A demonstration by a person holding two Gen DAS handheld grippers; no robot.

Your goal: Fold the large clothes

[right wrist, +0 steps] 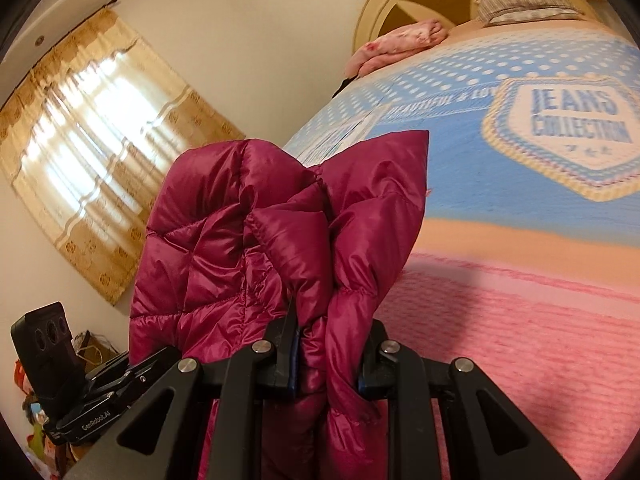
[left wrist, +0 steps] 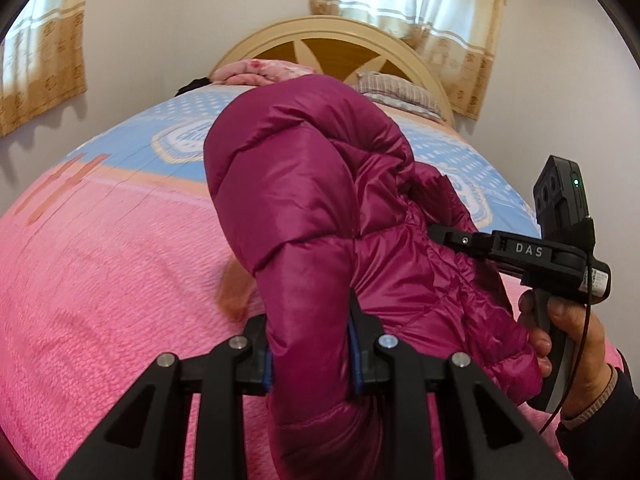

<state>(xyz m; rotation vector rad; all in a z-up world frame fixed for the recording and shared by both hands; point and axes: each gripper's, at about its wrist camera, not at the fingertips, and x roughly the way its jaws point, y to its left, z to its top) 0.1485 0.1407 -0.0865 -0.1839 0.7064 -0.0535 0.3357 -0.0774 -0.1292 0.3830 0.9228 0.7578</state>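
Observation:
A shiny magenta puffer jacket [left wrist: 304,184] hangs bunched above the bed, held up by both grippers. In the left wrist view my left gripper [left wrist: 311,348] is shut on a thick fold of it, the fabric bulging up between the fingers. To the right, my right gripper [left wrist: 438,235], held in a hand [left wrist: 568,320], bites into another part of the jacket. In the right wrist view the right gripper [right wrist: 330,348] is shut on a gathered fold of the jacket [right wrist: 240,240], and the left gripper [right wrist: 156,362] shows at the lower left, its tips hidden in the fabric.
Below lies a bed with a pink and blue bedspread [left wrist: 100,260] [right wrist: 520,320]. At its far end are a rounded headboard [left wrist: 332,36], a striped pillow [left wrist: 396,90] and a folded pink blanket [left wrist: 256,70]. Curtained windows [right wrist: 100,160] line the walls. Clutter [right wrist: 36,420] sits on the floor.

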